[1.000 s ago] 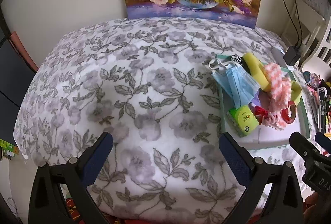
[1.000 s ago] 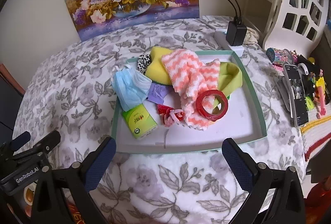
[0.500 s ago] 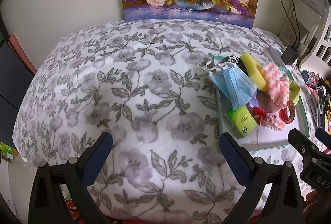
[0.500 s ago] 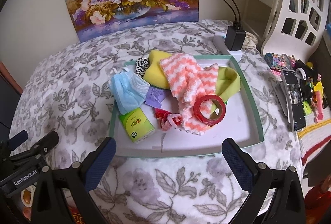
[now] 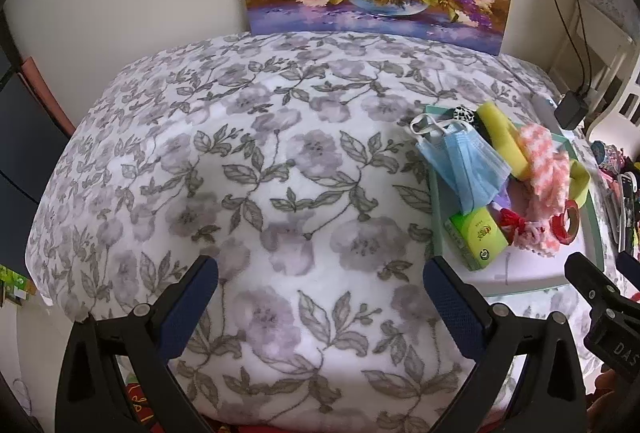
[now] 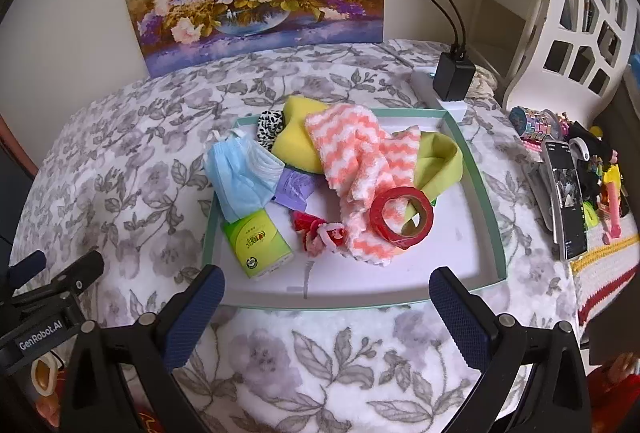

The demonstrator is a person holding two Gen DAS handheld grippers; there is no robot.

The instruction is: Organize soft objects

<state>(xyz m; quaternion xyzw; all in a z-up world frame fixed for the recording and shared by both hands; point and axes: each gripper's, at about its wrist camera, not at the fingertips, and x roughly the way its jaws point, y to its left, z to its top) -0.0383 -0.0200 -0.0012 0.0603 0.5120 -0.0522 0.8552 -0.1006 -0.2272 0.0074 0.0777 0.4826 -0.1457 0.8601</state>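
both grippers, left gripper (image 5: 320, 307) and right gripper (image 6: 326, 313), are hovering with jaws apart, holding nothing. soft objects are lying piled in the green-rimmed tray (image 6: 478, 169) at 12 o'clock. next move likely calls for approaching the blue face mask (image 6: 240, 177).

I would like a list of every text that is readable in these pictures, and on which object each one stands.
"GenRobot.AI": white letters on the left gripper, seen from the right wrist.
"DAS", cut off by the picture edge: on the right gripper, seen from the left wrist.
Green tissue pack: red characters and a round mark, too small to read.
Purple packet: print too blurred to read.
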